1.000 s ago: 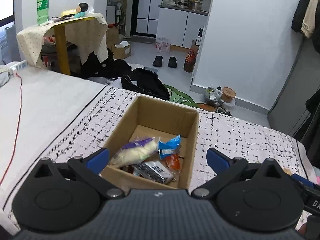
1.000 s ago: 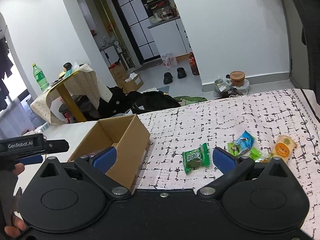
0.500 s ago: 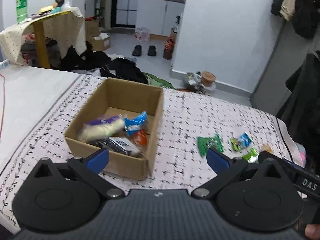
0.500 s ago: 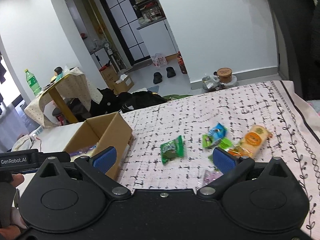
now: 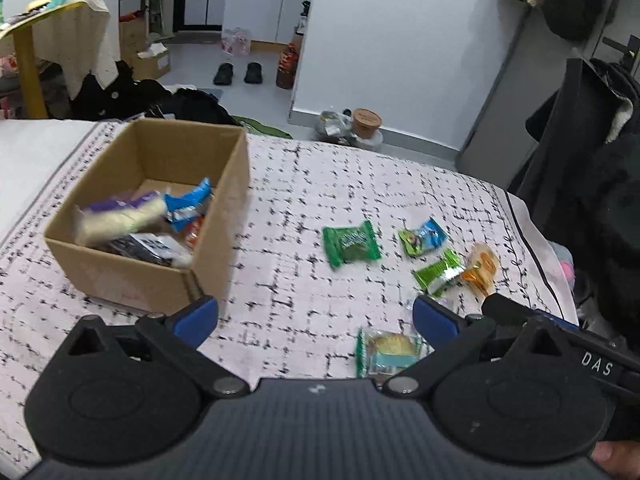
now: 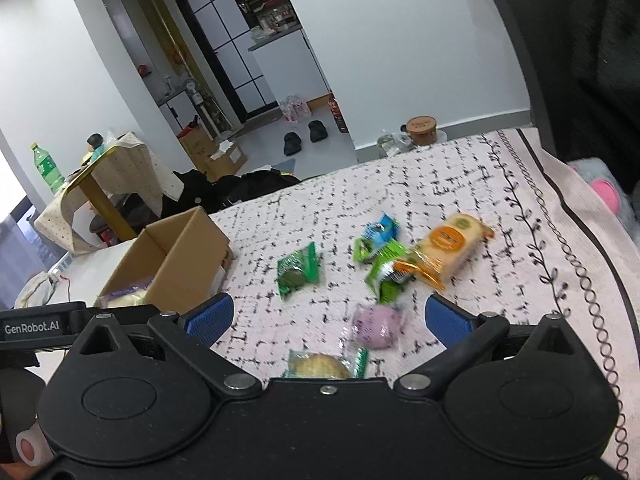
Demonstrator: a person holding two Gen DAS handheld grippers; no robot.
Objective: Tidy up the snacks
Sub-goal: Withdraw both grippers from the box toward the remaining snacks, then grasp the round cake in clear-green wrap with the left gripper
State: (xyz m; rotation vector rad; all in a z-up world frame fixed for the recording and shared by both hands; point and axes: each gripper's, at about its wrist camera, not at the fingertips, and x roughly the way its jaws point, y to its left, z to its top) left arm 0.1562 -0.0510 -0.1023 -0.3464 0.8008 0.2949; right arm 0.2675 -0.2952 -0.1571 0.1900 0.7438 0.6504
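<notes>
Cardboard box (image 5: 160, 216) sits on the patterned cloth (image 5: 304, 208) left of the loose snacks, already holding several packets: a pale purple-edged one, a blue one, a dark one, something orange. A second ago the left wrist view was parked right over the box; now it has swung right and the loose pile fills the frame, so a drop-off looks finished and the next pick is being lined up. The right view has likewise closed in on the pile.

Loose snacks, all well apart from the box: dark green packet (image 6: 298, 268) nearest it, blue-and-green packet (image 6: 378, 236), bright green wrapper (image 6: 386, 276) touching the orange-and-cream bar (image 6: 448, 252), purple round one (image 6: 376, 326), and a yellowish cake in green-trimmed wrap (image 6: 326, 364) closest to both cameras.

Left gripper (image 5: 316, 320) jaws spread wide, empty, above the cake packet. Right gripper (image 6: 328, 316) also spread wide, empty, purple snack between its fingers' line of sight. Six pieces left by my count.

Room: bare cloth between box and pile gives an open lane for carrying. The two grippers are near each other, the right one's body showing at the lower right of the left view, so a clash is the likely risk. Cloth's far edge drops to the floor beyond the box; its right edge runs beside the orange bar.
</notes>
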